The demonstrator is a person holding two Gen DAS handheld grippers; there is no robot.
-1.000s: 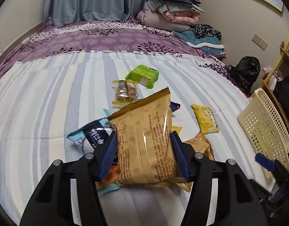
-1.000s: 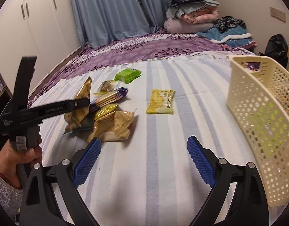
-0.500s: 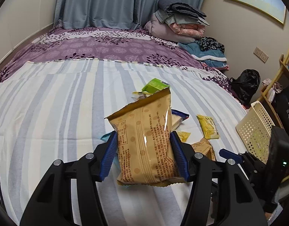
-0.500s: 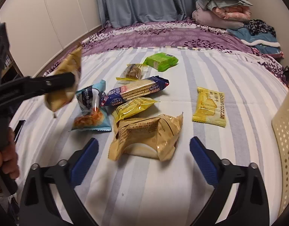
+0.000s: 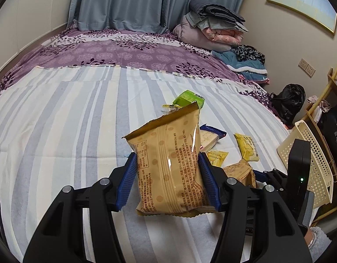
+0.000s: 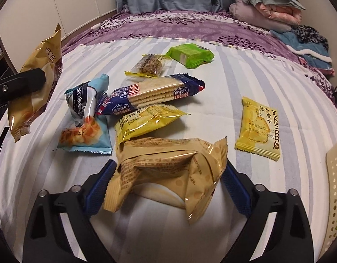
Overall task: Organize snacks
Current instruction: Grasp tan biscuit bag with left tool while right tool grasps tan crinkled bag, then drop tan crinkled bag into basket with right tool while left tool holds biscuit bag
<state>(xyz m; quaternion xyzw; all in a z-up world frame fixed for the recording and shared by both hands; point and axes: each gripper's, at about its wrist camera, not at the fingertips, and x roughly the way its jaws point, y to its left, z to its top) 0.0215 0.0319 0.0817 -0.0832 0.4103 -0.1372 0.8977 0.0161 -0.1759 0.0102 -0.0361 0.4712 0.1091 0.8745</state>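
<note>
Left gripper [image 5: 168, 179] jaws clamped on an upright tan snack bag [image 5: 170, 164], glossy, dotted, printed with small text, lifted above the striped bed [image 5: 58, 131]; right gripper [image 6: 166, 188] jaws closing around a crumpled tan packet [image 6: 168, 168] lying on the bed, blue pads just beside its ends.

On the striped sheet [image 6: 267, 83], my right gripper [image 6: 166, 186] is closing its jaws around a crumpled tan packet [image 6: 168, 166], hemmed in beyond that packet by a yellow wafer pack [image 6: 146, 120], a blue cracker sleeve [image 6: 153, 93] and a light-blue pouch [image 6: 85, 118]. Right of the tan packet an open lane of sheet runs past the yellow biscuit packet [image 6: 257, 127] to the cream basket [image 6: 335, 186]. Left of it, my left gripper [image 5: 168, 179], gripping another tan bag [image 5: 170, 164], blocks passage.
</note>
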